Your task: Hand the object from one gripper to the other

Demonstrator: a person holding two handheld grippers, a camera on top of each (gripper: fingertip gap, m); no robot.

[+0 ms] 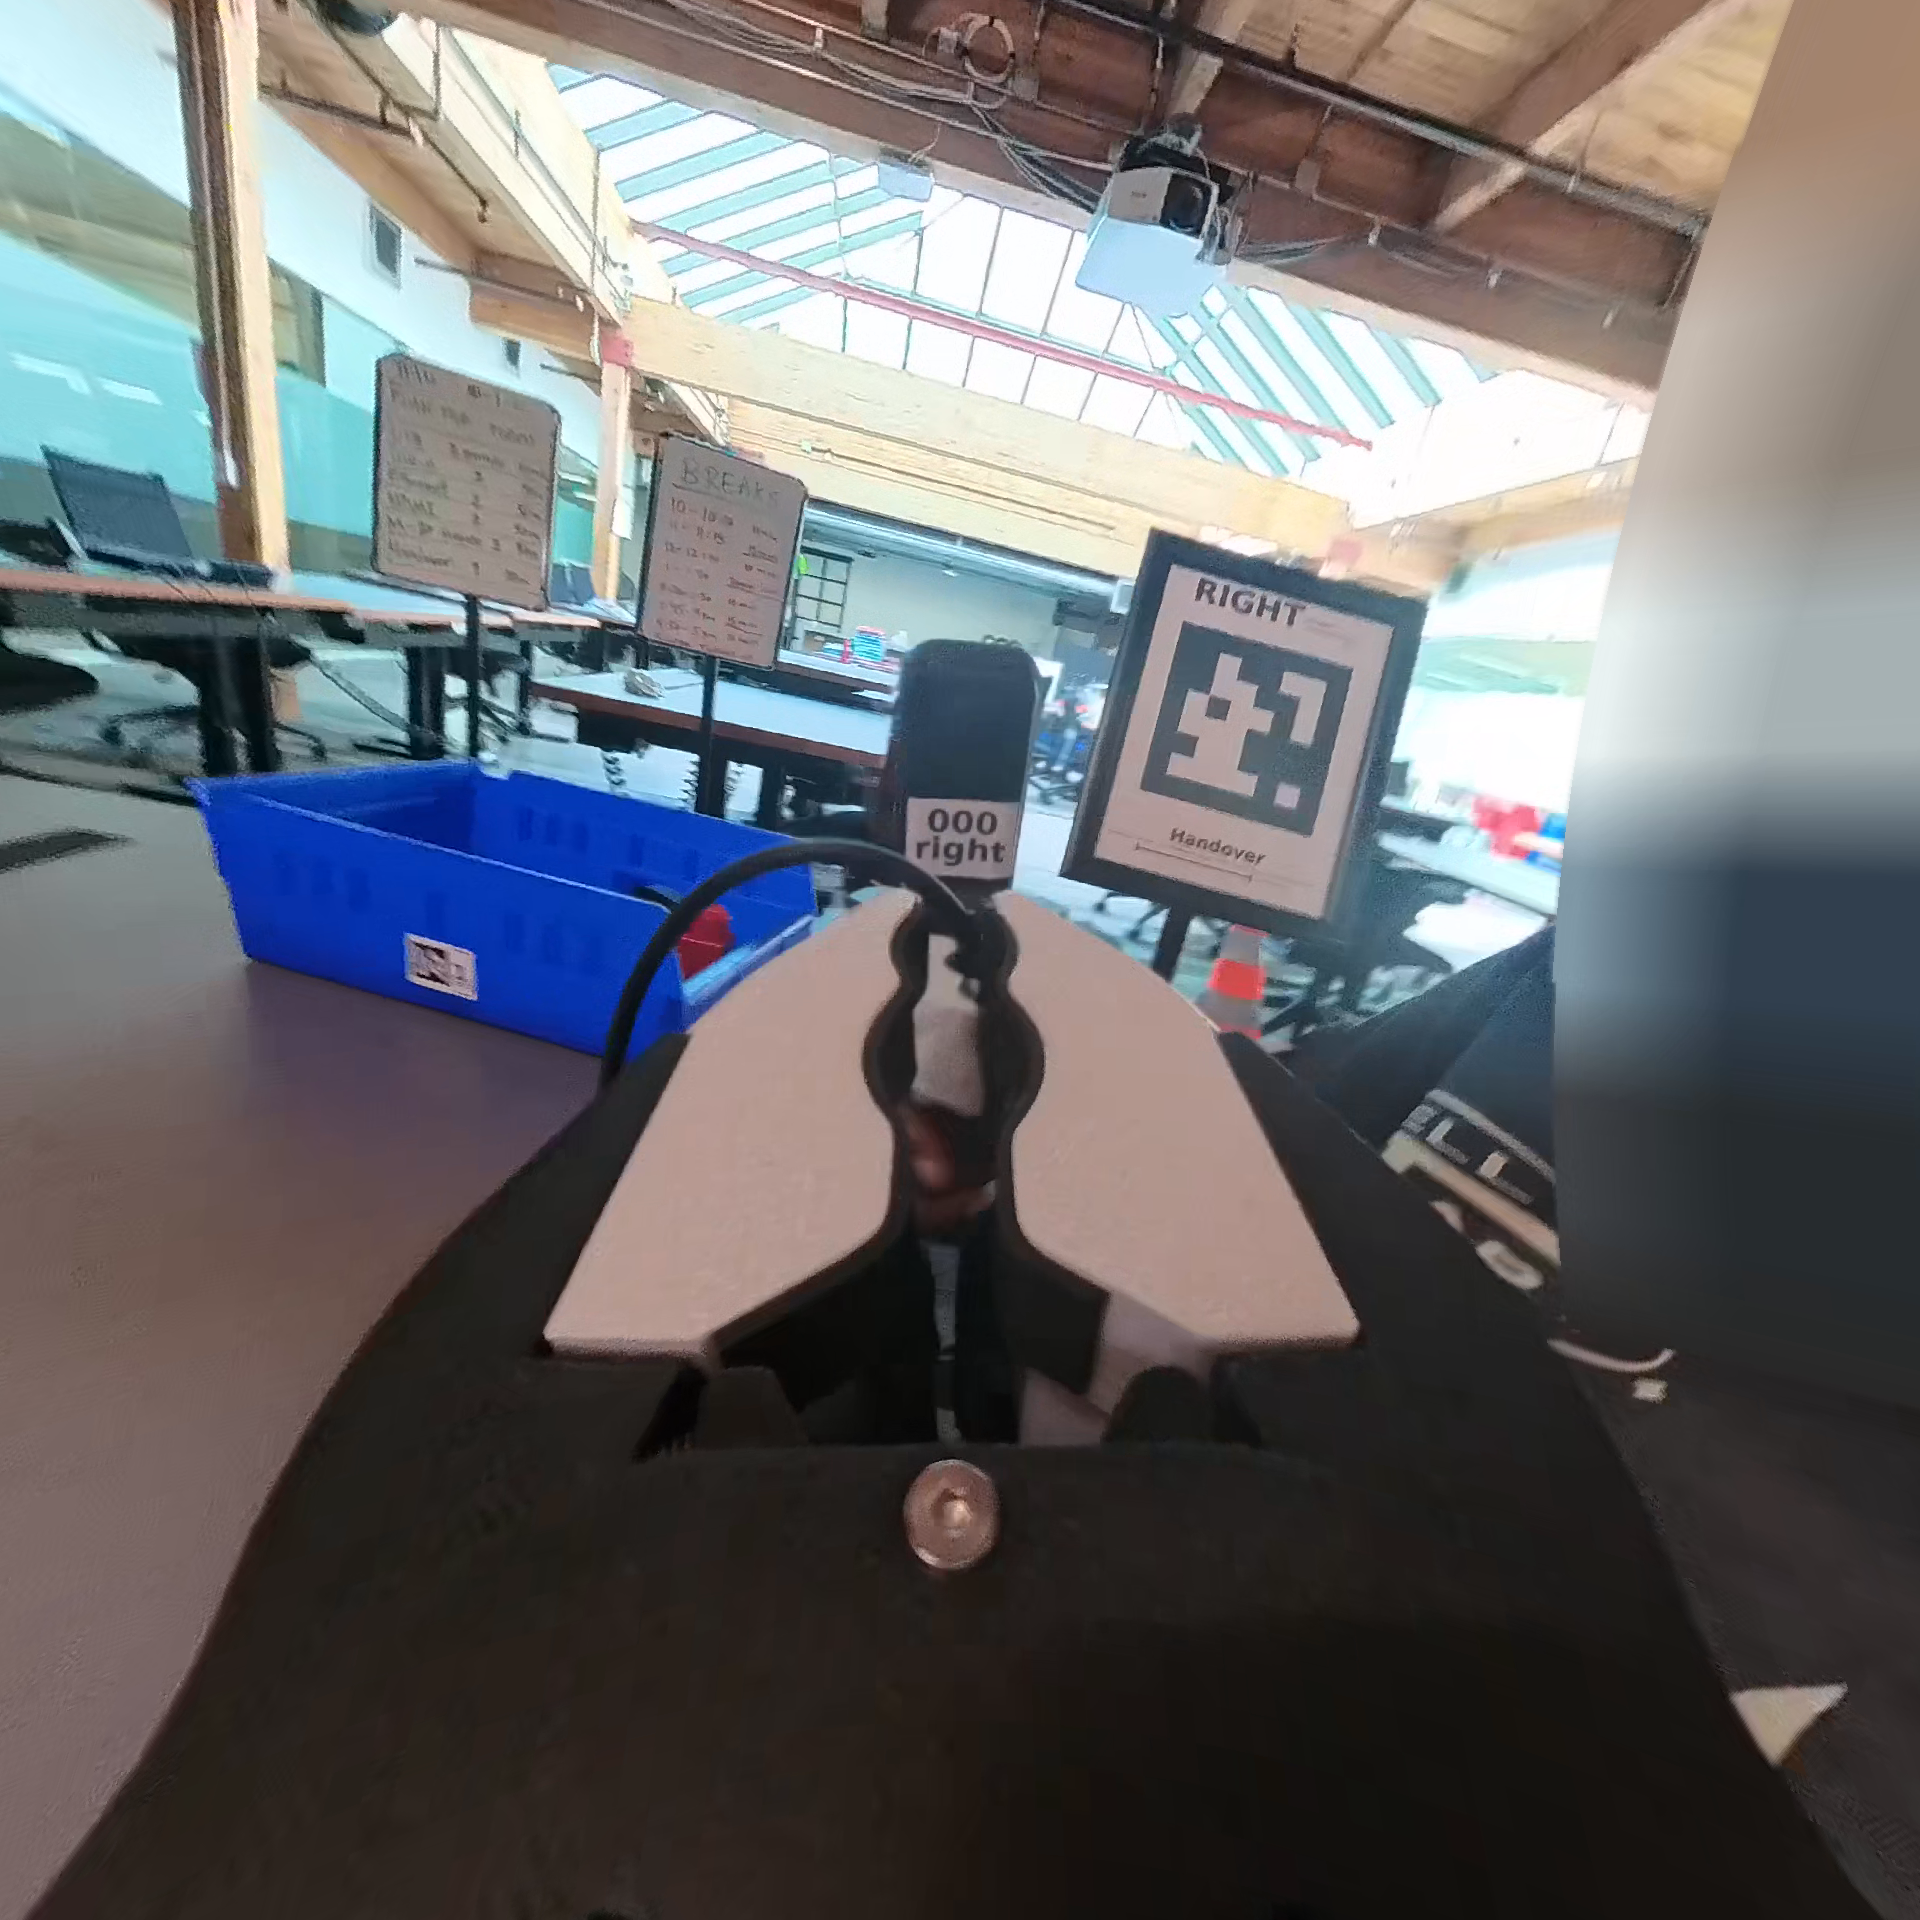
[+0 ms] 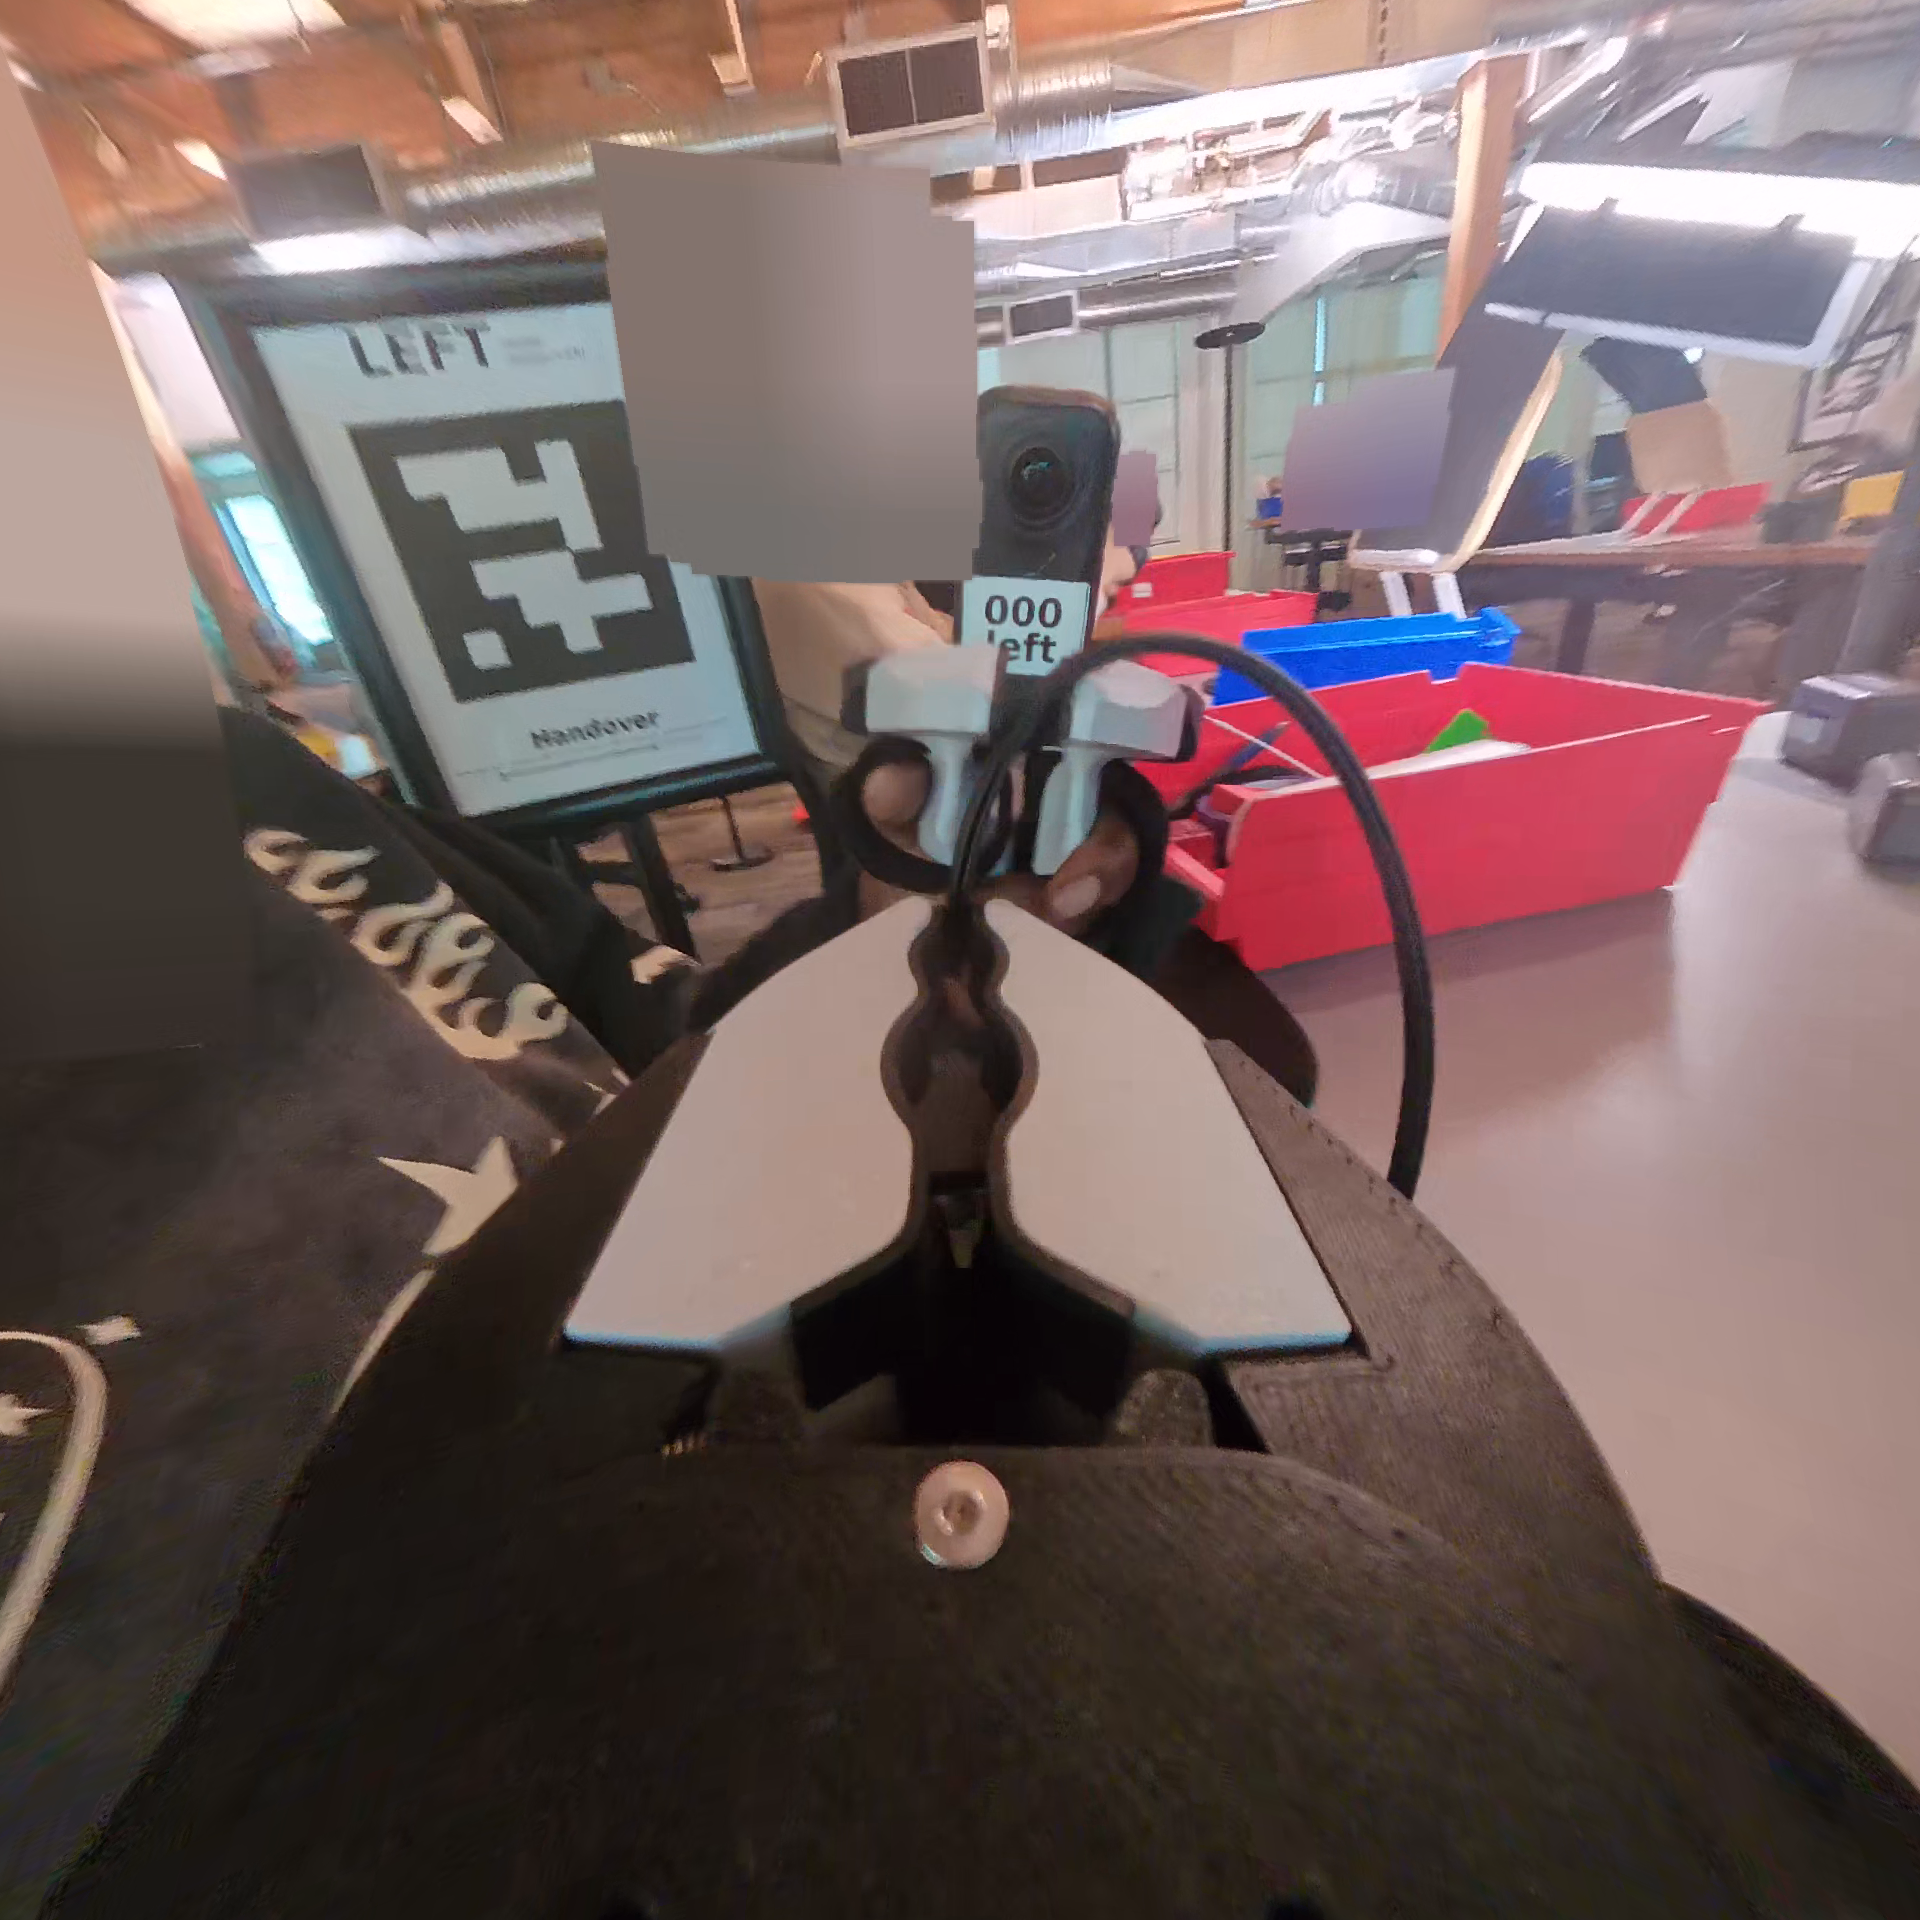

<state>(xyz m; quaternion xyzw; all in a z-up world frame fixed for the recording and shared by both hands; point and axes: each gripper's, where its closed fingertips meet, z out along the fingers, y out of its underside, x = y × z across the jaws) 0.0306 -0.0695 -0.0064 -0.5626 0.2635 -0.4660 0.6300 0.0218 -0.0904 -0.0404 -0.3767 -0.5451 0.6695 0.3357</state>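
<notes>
A black cable runs between the two grippers, which face each other tip to tip above the table. My left gripper is shut on the cable at its fingertips, and the cable loops off to the left. My right gripper is also shut on the cable, which arcs up and round to the right. In the right wrist view the left gripper's grey fingers stand just beyond my tips with a thin stretch of cable between them. In the left wrist view the right gripper's black camera rises behind my tips.
A blue bin stands on the grey table to the left. Red bins and a blue bin stand to the right. Framed marker signs stand on posts behind. A person's dark sleeve is close by. My left and right fingertips are right by each other.
</notes>
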